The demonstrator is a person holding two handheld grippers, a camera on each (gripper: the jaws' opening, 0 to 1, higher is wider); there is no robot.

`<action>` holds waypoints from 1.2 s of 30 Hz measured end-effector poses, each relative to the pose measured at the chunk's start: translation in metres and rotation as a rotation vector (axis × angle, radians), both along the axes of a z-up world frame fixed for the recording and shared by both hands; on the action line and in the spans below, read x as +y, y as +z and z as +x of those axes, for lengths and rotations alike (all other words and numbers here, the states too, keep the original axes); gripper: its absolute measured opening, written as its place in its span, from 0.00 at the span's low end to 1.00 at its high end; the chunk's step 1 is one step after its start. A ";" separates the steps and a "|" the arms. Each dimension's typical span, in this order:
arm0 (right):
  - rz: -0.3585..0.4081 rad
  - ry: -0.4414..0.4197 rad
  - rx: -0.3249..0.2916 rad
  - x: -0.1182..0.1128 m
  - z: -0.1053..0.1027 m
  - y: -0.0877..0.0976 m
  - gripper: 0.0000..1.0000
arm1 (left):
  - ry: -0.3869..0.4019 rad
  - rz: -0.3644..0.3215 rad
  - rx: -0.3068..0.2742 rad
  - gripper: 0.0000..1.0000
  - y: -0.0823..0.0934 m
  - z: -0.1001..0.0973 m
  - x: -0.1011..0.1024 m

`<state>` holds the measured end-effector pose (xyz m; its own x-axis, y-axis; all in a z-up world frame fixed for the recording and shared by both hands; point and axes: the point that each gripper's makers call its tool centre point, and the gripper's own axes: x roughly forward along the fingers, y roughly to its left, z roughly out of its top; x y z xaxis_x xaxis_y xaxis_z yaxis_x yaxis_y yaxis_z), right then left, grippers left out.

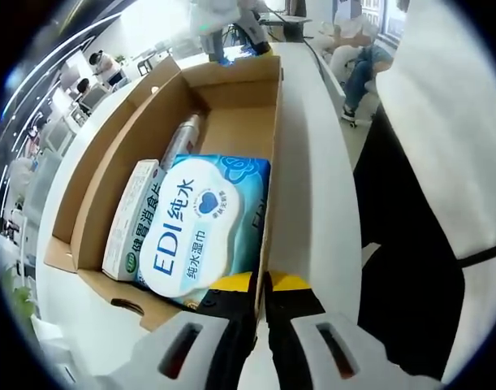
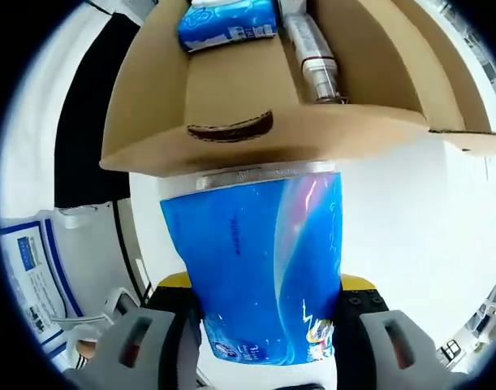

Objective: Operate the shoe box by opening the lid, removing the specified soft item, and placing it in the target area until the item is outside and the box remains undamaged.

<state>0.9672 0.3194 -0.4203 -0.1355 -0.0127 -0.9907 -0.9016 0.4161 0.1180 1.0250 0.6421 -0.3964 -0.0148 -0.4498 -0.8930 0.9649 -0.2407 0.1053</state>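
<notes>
The box (image 2: pixel 231 97) stood open at frame top, and the right gripper (image 2: pixel 264 341) clasped the blue soft pack (image 2: pixel 260 268) outside it, placement still pending.

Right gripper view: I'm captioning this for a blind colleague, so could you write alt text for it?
The right claw grips a blue soft plastic pack over a white table, just outside an open cardboard shoe box. Inside the box lie a blue wet-wipes pack and a slim tube-like item.

The left gripper view looks down into the open box (image 1: pixel 223 114) from close at one end — the right gripper view faces the opposite end wall (image 2: pixel 231 122), equally near.
</notes>
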 end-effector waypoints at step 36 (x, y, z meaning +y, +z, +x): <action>0.034 -0.027 0.066 -0.007 -0.001 -0.006 0.65 | 0.006 0.012 0.016 0.04 -0.005 0.002 0.001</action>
<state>0.9665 0.3120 -0.4262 -0.2003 0.0253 -0.9794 -0.8801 0.4345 0.1912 1.0273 0.6436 -0.4018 -0.0260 -0.4396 -0.8978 0.9679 -0.2358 0.0875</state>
